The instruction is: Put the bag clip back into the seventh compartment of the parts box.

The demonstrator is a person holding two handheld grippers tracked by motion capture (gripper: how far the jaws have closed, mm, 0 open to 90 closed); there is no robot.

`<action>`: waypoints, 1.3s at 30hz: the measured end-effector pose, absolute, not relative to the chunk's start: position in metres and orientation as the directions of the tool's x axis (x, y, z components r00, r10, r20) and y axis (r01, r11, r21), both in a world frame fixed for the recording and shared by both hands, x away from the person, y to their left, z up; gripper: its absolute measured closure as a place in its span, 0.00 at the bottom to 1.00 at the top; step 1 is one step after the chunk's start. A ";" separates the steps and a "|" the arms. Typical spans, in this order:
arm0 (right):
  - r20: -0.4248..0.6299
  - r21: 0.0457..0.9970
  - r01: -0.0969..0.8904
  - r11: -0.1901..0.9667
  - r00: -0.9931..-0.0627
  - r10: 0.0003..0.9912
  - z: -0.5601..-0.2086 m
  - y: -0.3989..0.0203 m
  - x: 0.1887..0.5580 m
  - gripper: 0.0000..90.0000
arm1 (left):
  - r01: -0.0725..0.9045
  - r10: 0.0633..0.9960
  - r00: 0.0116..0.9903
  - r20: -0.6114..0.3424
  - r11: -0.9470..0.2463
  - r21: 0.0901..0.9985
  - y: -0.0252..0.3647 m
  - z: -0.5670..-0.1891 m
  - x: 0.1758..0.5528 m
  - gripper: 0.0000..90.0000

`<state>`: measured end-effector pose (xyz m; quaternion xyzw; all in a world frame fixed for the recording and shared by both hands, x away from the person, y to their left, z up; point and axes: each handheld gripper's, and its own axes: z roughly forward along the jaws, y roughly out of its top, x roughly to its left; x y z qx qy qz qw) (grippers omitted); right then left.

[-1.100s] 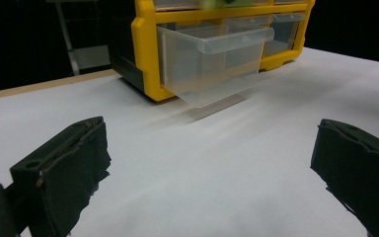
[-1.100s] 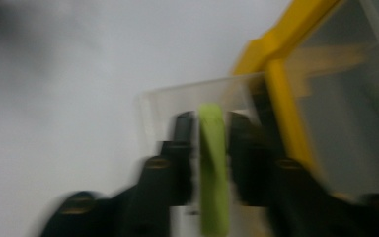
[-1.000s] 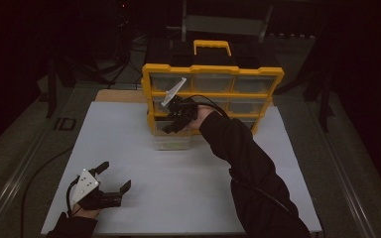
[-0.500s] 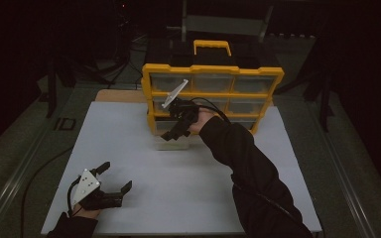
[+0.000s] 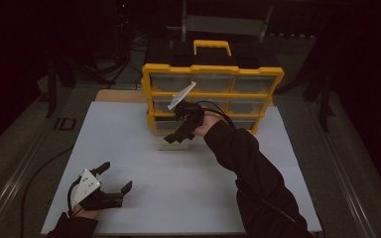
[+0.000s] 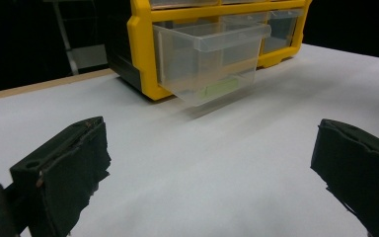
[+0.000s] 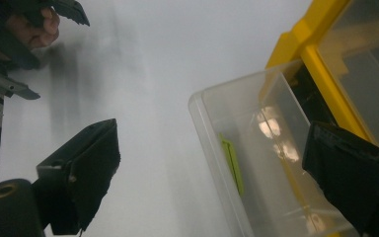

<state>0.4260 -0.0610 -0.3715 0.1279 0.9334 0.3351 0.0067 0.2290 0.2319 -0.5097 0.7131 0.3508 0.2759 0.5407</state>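
A yellow drawer cabinet stands at the back of the white table. Its lower left clear drawer is pulled out, and a small green piece lies on the drawer's floor. My right gripper hangs over this drawer, tilted down. Its jaws have just been opening and now stand wide apart with nothing between the pads. Near the table's front left my left gripper rests open and holds nothing. The left gripper view looks across at the drawer and the green piece.
The white tabletop spreads between the two grippers. The cabinet's other clear drawers are pushed in. A black handle with a yellow grip tops the cabinet. Dark floor and stands surround the table.
The right gripper has shifted slightly above the open drawer. The left gripper has stayed where it was.
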 end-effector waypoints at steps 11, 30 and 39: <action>0.056 0.637 0.251 0.729 -0.958 0.281 -0.370 -0.084 0.416 0.08 | 0.203 0.800 0.600 0.016 -0.172 0.964 0.231 -0.510 0.229 0.01; 0.054 0.639 0.304 0.706 -0.934 0.353 -0.377 -0.129 0.399 0.08 | 0.200 0.799 0.601 0.025 -0.181 0.963 0.231 -0.510 0.229 0.01; 0.048 0.644 0.319 0.695 -0.924 0.379 -0.384 -0.147 0.385 0.08 | 0.198 0.798 0.602 0.025 -0.180 0.964 0.231 -0.510 0.229 0.01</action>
